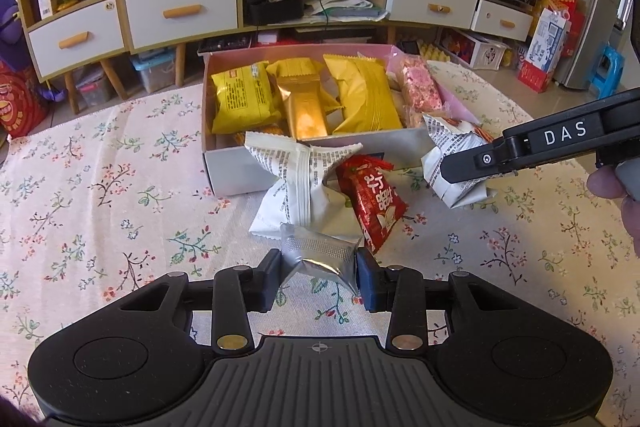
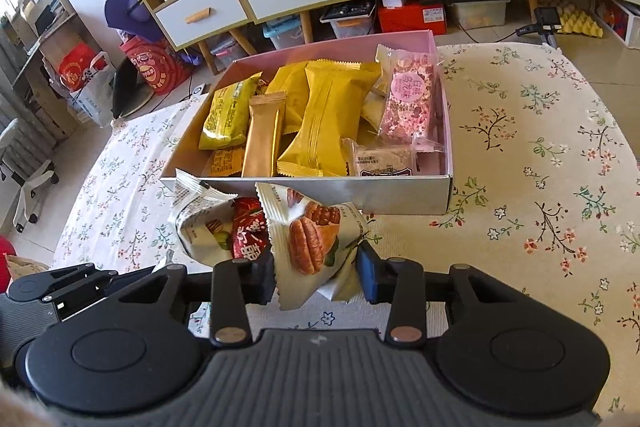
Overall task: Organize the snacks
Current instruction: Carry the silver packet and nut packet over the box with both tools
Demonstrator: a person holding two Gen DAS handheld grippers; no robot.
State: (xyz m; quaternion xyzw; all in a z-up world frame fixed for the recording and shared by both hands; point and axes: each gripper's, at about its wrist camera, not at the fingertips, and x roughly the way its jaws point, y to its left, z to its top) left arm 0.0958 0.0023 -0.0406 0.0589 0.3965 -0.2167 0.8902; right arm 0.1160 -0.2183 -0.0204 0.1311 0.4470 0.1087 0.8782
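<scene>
The cloth (image 2: pixel 540 155) on the desk is cream, sprigged with small red, pink and green flowers on dark twigs. The box (image 2: pixel 400 195) is pale grey outside and pink inside. In it lie yellow packs (image 2: pixel 324 119), a gold bar (image 2: pixel 264 135) and a clear pack (image 2: pixel 408 99) speckled pink (round pink label). In front of it are a red packet (image 1: pixel 374 199) with white characters, a white pouch (image 1: pixel 296 183) with black print, a silver packet (image 1: pixel 320 259) and a white pouch (image 2: pixel 312 239) picturing brown nuts.
</scene>
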